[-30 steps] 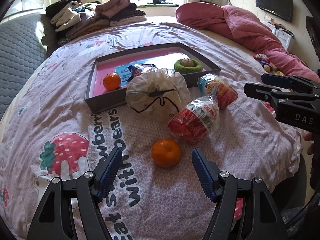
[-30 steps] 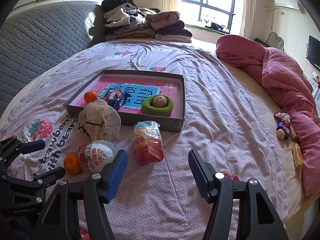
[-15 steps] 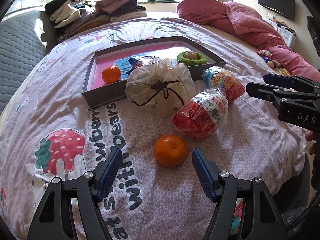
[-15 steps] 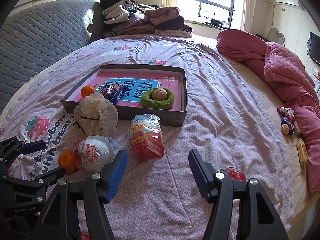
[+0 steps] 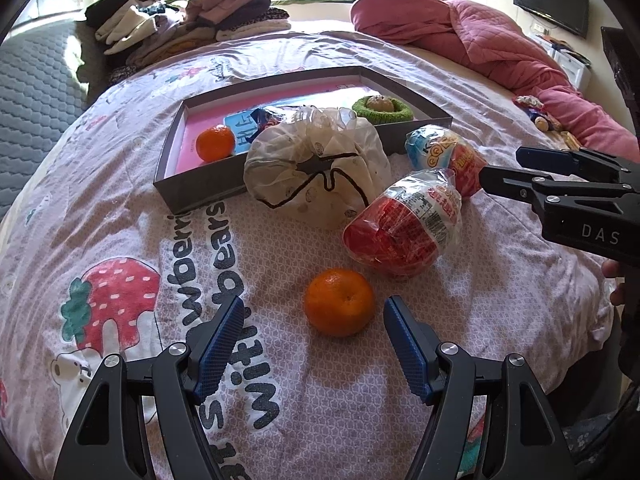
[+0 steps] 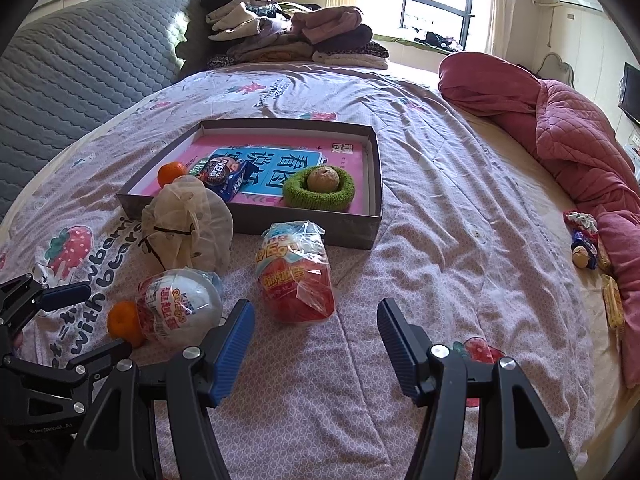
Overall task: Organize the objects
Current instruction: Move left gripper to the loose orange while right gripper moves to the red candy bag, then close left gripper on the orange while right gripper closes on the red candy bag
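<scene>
Left tool (image 5: 312, 338): open, empty, low in frame over the bed (image 5: 120, 208).
Orange (image 5: 339, 302): on the bed just beyond the left tool's tips, untouched.
Right tool (image 6: 316, 340): open, empty, low in frame.
Egg pack (image 6: 296, 276): on the bed just beyond the right tool.
Box (image 6: 372, 176): mid-frame, holding a second orange (image 6: 171, 173), a snack packet (image 6: 222, 172), a green nest (image 6: 320, 188).
Pouch (image 5: 316, 168): against the box's near wall.

A loose orange (image 5: 339, 302) lies on the bedspread near two wrapped toy eggs (image 5: 404, 226) and a grey tray (image 5: 192, 190).
</scene>
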The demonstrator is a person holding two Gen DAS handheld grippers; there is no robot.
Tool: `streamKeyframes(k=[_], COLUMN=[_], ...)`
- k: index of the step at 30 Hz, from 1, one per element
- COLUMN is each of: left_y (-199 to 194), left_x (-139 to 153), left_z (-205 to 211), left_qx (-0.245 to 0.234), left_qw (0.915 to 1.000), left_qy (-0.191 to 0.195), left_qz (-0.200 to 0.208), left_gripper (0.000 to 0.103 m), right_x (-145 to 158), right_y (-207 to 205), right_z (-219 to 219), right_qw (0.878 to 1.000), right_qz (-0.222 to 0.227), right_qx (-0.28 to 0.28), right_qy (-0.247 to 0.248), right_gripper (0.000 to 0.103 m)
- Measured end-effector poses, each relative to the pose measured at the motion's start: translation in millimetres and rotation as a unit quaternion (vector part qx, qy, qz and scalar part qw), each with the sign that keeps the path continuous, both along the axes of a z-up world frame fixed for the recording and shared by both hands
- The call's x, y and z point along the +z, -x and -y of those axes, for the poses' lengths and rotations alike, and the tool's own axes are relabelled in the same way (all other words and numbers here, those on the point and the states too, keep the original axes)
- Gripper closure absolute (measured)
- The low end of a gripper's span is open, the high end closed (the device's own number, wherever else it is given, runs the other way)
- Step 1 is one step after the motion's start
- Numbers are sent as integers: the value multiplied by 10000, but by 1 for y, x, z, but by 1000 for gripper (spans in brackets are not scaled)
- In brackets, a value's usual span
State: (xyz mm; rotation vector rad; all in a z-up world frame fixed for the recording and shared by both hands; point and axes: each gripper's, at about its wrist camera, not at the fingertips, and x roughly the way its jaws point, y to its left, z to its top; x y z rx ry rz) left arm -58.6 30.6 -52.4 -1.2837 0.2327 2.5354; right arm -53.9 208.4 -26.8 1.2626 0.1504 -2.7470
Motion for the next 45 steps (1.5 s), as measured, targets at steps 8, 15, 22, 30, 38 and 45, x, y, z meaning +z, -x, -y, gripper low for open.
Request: streamKeyframes(k=[8, 15, 22, 30, 38, 45], left_y=[4, 8, 13, 18, 22, 21], left_x=[-3, -8, -11, -15, -18, -19], left_z=[0, -2, -4, -2, -1, -4], left_qx=[34, 74, 140, 235, 219, 149], left_qw=[10000, 10000, 9999, 9996, 9993, 9994], left_qy=[-18, -35, -47, -177, -294, -299], left_qz=[-23, -11, -62, -37, -7, -75], left_gripper=[29, 29, 29, 29, 34, 42], right_x=[-8, -15, -19, -29, -36, -37], right_y=[10, 19, 29, 42, 52, 58], right_z=[2, 2, 4, 4, 4, -1], right_qw=[10000, 9999, 9999, 9998, 9994, 9986], right_qz=[52, 86, 109, 182, 186, 109], right_qx=[18, 29, 71, 18, -56, -105], right_qy=[-7, 46, 47, 121, 285, 507], right_gripper=[40, 40, 40, 40, 40, 44])
